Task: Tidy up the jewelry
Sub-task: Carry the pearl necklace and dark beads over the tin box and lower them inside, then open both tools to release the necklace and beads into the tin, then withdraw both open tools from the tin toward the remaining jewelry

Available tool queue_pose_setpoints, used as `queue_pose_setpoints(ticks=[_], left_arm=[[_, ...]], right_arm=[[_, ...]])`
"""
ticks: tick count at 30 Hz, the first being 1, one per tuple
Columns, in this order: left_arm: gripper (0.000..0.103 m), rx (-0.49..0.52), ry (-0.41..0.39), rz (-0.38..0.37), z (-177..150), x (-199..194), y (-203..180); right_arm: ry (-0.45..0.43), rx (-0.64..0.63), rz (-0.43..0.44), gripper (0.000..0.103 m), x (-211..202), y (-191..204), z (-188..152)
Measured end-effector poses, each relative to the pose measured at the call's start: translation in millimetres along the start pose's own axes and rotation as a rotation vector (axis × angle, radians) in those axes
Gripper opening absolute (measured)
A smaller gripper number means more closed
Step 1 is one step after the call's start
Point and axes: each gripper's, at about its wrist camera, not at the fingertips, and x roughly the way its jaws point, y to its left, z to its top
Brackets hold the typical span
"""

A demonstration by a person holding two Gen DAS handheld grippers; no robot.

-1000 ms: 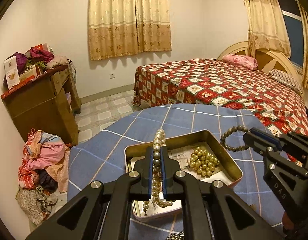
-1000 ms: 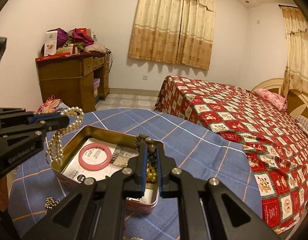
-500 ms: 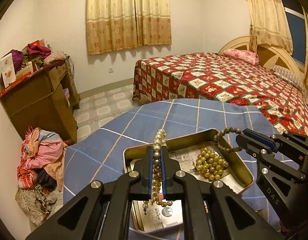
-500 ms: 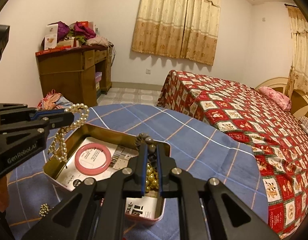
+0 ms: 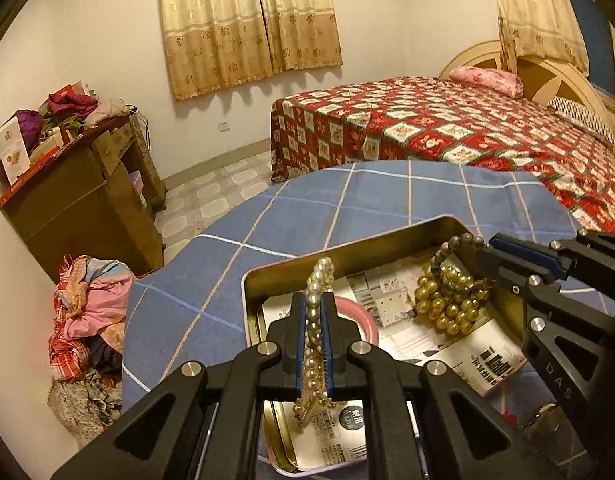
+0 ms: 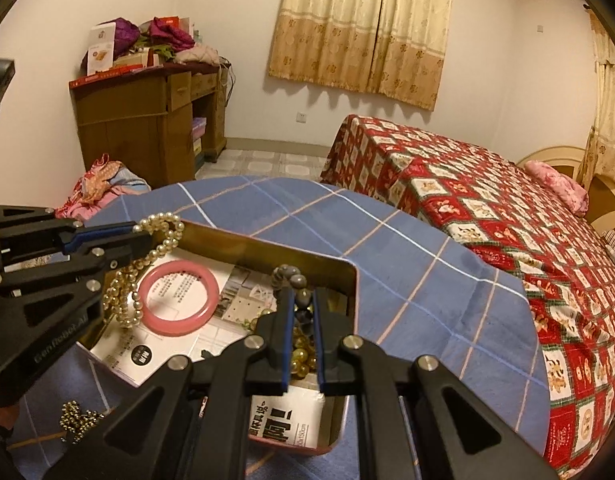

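An open gold tin (image 5: 347, 246) (image 6: 267, 256) sits on the blue checked table. My left gripper (image 5: 313, 300) (image 6: 137, 228) is shut on a white pearl necklace (image 5: 317, 280) (image 6: 159, 240), held over the tin's left end. My right gripper (image 6: 303, 300) (image 5: 481, 250) is shut on a dark grey bead bracelet (image 6: 293, 280) (image 5: 455, 242), held low over the tin's right end, just above a gold bead bracelet (image 5: 443, 304). A pink bangle (image 6: 179, 304) lies in the tin on printed paper.
A small gold bead chain (image 6: 77, 420) lies on the blue tablecloth (image 6: 407, 264) left of the tin. A bed with a red patterned cover (image 6: 487, 208) stands beyond. A wooden desk (image 6: 147, 120) and a clothes pile (image 5: 87, 320) are at the left.
Both grippers have come down and forward over the tin with their jewelry. The dark bracelet now hangs inside the tin's right end, close over the gold beads.
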Motion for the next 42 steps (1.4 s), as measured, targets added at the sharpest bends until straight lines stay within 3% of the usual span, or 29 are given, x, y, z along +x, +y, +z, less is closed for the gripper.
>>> queue_pose_setpoints(ticks=[2, 3, 4, 5, 6, 7, 18, 29, 42], left_arm=[[0.010, 0.010, 0.005, 0.003, -1, 1, -1], [0.016, 0.015, 0.006, 0.012, -2, 1, -1], [0.039, 0.020, 0.004, 0.026, -4, -1, -2], [0.073, 0.020, -0.005, 0.042, -5, -3, -1], [0.085, 0.018, -0.022, 0.072, -7, -7, 0], [0.089, 0.016, -0.058, 0.097, -10, -15, 2], [0.089, -0.066, -0.039, 0.104, -51, -45, 22], [0.089, -0.061, -0.025, 0.129, -98, -86, 13], [0.089, -0.052, 0.039, 0.101, -121, -83, 0]], right_arm=[[0.005, 0.004, 0.000, 0.013, 1, 0, -1], [0.007, 0.002, -0.009, 0.022, 2, 0, -1], [0.005, 0.003, -0.015, 0.029, 2, -1, -2], [-0.002, 0.012, -0.018, 0.045, -1, -3, -4], [-0.006, 0.019, -0.023, 0.053, -3, -6, -6], [-0.008, 0.025, -0.031, 0.053, -5, -7, -8], [0.007, 0.116, -0.068, 0.057, -40, -36, -37], [0.013, 0.116, -0.087, 0.064, -73, -35, -76], [0.087, 0.101, -0.048, 0.065, -77, -30, -112]])
